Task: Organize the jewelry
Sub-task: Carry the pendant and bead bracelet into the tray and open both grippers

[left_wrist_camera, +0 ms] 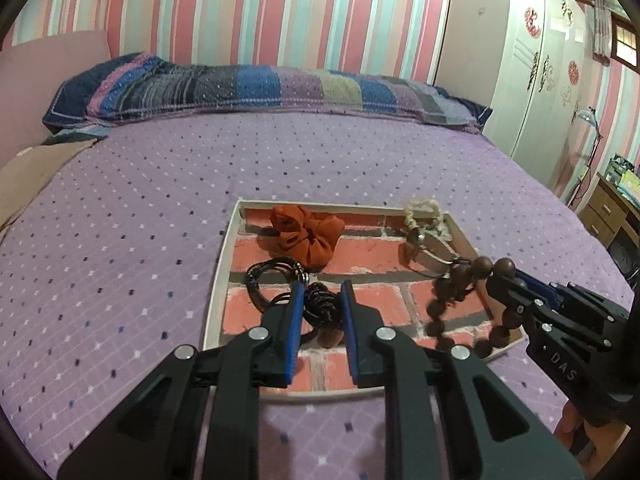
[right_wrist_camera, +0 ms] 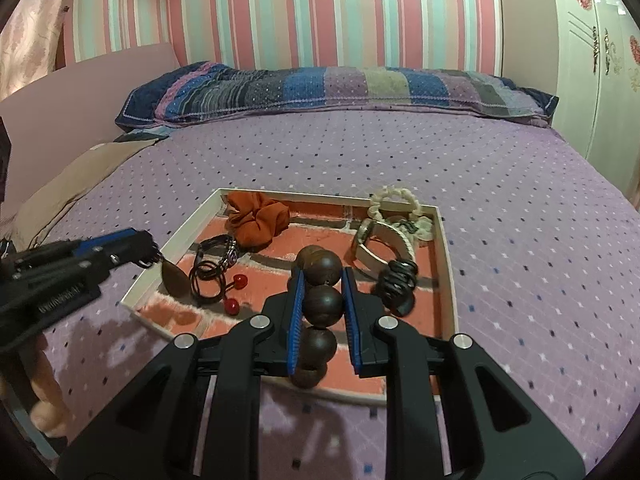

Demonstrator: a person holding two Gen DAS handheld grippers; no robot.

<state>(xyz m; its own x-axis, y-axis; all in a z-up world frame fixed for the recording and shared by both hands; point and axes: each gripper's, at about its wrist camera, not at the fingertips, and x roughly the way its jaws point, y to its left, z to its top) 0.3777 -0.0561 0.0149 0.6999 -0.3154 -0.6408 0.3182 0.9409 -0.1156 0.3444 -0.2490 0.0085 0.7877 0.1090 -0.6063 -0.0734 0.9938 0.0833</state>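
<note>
A shallow tray [left_wrist_camera: 218, 276] with a brick-pattern floor lies on the bed; it also shows in the right wrist view [right_wrist_camera: 444, 264]. It holds an orange scrunchie [left_wrist_camera: 306, 236], black hair ties [left_wrist_camera: 266, 280], a white watch [right_wrist_camera: 376, 244], a cream braided bracelet [right_wrist_camera: 394, 200] and red-bead ties [right_wrist_camera: 236, 292]. My right gripper [right_wrist_camera: 322, 284] is shut on a brown wooden bead bracelet [right_wrist_camera: 323, 298], held above the tray; it shows in the left wrist view [left_wrist_camera: 482, 268]. My left gripper [left_wrist_camera: 320, 290] has a black coiled hair tie [left_wrist_camera: 322, 306] between its fingers, just above the tray floor.
The purple quilted bedspread [left_wrist_camera: 320, 160] surrounds the tray. A long patchwork pillow [left_wrist_camera: 260, 88] lies at the head against the striped wall. A white wardrobe [left_wrist_camera: 532, 72] and a wooden desk [left_wrist_camera: 608, 208] stand to the right.
</note>
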